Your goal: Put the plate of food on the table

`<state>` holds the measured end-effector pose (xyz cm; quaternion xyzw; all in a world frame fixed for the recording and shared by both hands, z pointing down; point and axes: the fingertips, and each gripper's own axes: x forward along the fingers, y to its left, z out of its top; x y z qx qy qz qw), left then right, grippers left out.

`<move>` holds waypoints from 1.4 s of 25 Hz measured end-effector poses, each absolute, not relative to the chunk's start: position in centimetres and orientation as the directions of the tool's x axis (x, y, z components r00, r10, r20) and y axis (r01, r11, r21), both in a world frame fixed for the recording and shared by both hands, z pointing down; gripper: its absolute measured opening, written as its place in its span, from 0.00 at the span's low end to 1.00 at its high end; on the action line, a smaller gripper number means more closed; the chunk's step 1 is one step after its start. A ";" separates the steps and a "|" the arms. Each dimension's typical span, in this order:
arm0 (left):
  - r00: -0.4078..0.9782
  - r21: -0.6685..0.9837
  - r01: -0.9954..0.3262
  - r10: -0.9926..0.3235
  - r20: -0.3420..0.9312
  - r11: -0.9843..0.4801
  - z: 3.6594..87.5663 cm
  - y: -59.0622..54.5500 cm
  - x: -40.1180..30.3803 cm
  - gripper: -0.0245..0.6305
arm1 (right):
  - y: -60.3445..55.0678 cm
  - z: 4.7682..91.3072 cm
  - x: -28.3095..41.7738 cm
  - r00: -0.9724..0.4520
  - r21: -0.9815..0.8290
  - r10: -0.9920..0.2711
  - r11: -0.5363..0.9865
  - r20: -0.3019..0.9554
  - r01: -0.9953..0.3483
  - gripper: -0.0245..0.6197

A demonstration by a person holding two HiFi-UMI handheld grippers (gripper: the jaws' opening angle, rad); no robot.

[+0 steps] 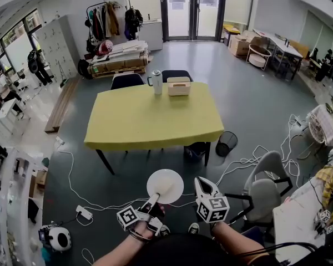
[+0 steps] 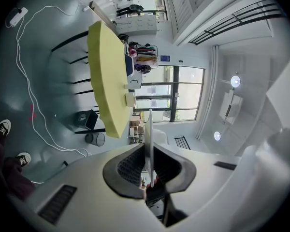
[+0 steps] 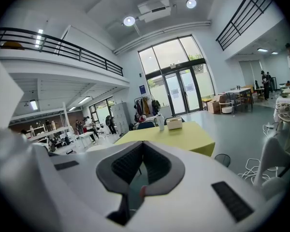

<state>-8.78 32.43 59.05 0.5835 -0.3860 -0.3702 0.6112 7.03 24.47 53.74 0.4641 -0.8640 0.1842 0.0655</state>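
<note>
Left gripper [image 1: 156, 200] clamped on the plate [image 1: 165, 185] rim, plate over the floor, well short of the table [image 1: 150, 118]. Right gripper [image 1: 201, 181] just beside it, jaws together, empty.

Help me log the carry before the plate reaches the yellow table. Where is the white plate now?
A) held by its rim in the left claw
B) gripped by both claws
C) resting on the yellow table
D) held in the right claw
A: the left claw is closed on the rim of the plate, which stands edge-on between its jaws in the left gripper view, while the right claw holds nothing.
</note>
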 end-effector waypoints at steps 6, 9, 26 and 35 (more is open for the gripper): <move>0.457 0.999 0.012 -0.889 0.037 0.048 59.2 31.9 -10.3 0.10 | 24.6 54.0 5.5 -0.534 -0.253 -0.791 0.474 0.299 -0.843 0.06; 0.474 0.999 0.009 -0.880 0.038 0.048 59.4 31.6 -11.2 0.10 | 24.6 54.3 4.5 -0.522 -0.251 -0.796 0.462 0.307 -0.851 0.06; 0.529 0.999 0.019 -0.849 0.017 0.032 60.5 29.4 -14.3 0.10 | 24.3 54.6 2.5 -0.460 -0.209 -0.829 0.411 0.318 -0.887 0.06; 0.532 0.999 0.005 -0.847 0.026 0.034 60.9 27.6 -15.2 0.10 | 22.4 54.7 1.1 -0.473 -0.205 -0.828 0.428 0.301 -0.880 0.06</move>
